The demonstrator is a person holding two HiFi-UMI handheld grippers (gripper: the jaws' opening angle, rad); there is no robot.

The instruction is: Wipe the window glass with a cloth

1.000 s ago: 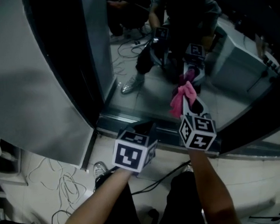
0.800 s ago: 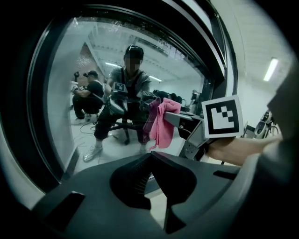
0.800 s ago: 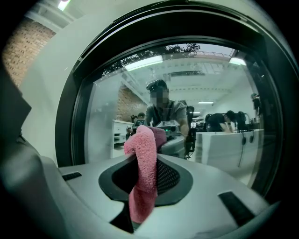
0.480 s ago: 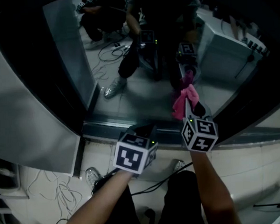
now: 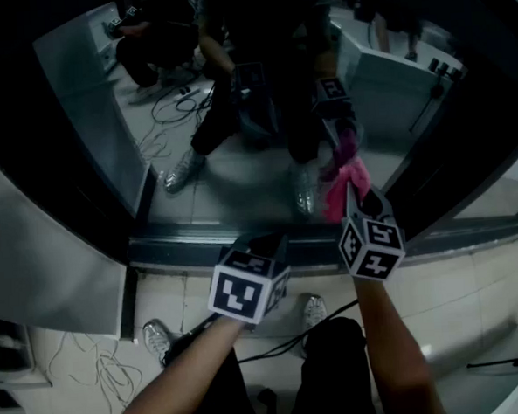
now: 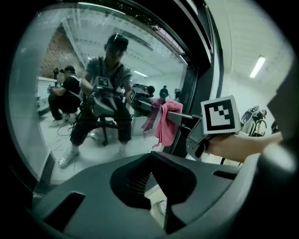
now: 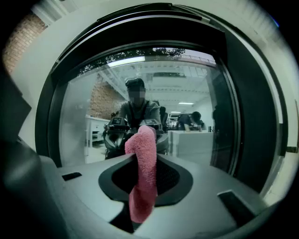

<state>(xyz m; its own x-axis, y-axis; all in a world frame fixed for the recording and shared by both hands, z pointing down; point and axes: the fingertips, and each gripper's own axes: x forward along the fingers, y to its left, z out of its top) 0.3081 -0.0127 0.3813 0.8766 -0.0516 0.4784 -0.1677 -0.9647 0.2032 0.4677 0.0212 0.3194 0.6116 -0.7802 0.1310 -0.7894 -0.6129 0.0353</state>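
The window glass (image 5: 239,168) fills the upper part of the head view and mirrors the room and the person holding the grippers. A pink cloth (image 5: 341,191) is pinched in my right gripper (image 5: 353,206), which is shut on it and holds it at or just short of the glass low on the right; whether it touches I cannot tell. In the right gripper view the cloth (image 7: 144,172) stands up between the jaws before the glass (image 7: 140,93). My left gripper (image 5: 266,242) is shut and empty, low by the sill. The left gripper view shows the cloth (image 6: 164,122) to the right.
A dark window frame (image 5: 74,195) curves round the glass, with a metal sill (image 5: 183,250) below it. Cables (image 5: 94,378) lie on the tiled floor at lower left. A shoe (image 5: 314,310) shows beneath the grippers.
The head view has shifted so that the window sits more to the left and higher. The right gripper with the cloth has edged slightly up along the glass. The left gripper has held its place.
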